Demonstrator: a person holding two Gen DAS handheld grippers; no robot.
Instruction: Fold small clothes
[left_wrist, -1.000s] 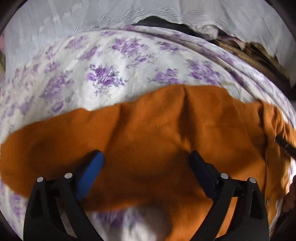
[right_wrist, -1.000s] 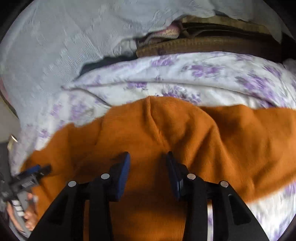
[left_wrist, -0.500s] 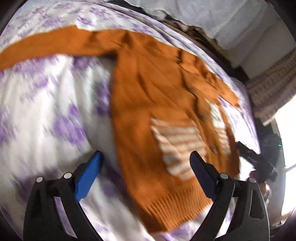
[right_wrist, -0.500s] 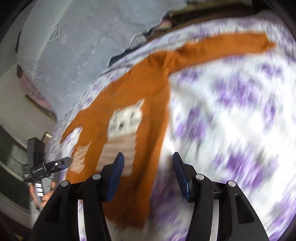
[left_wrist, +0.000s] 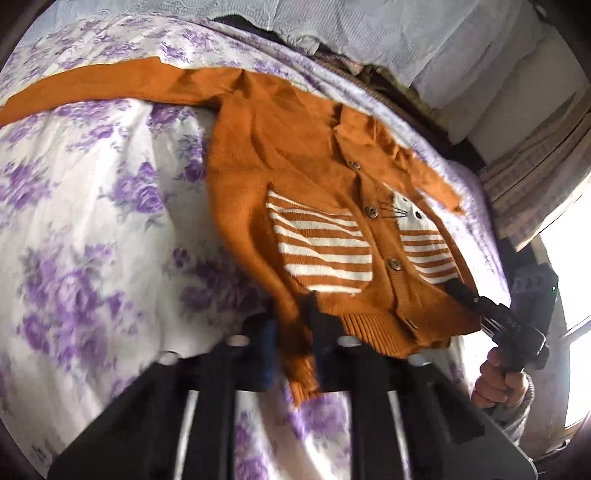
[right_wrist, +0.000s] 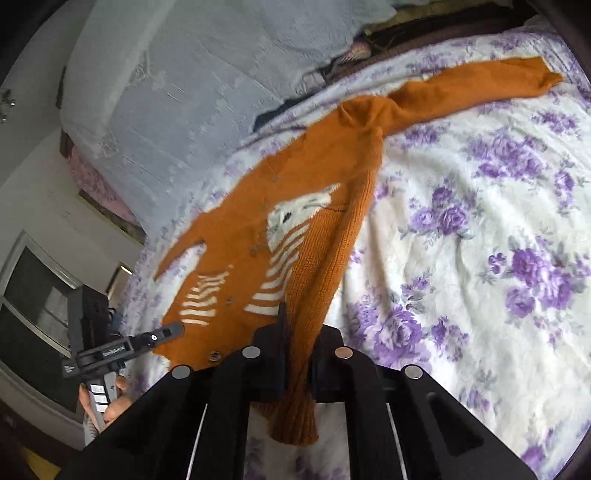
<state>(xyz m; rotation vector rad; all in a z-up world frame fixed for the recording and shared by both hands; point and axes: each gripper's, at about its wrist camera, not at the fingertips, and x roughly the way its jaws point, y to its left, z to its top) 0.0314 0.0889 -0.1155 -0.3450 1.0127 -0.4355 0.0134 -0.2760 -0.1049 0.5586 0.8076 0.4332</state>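
Left wrist view: left gripper (left_wrist: 291, 354) clamped on hem corner of orange cardigan (left_wrist: 295, 173) at 6 o'clock. Cardigan lay front-up on floral bedsheet (left_wrist: 92, 221); striped white panels, buttons, sleeve stretching toward 10 o'clock.

Right wrist view: right gripper (right_wrist: 297, 365) pinched other hem corner, seemingly tight; cat face motif (right_wrist: 299, 210) visible, sleeve reaching 1 o'clock. Left gripper at 8 o'clock.

A floral purple-and-white bedspread (left_wrist: 92, 229) spreads beneath the fingers; beyond them hangs pale lace cloth (right_wrist: 155, 92), a bright window (left_wrist: 570, 266) rightward.
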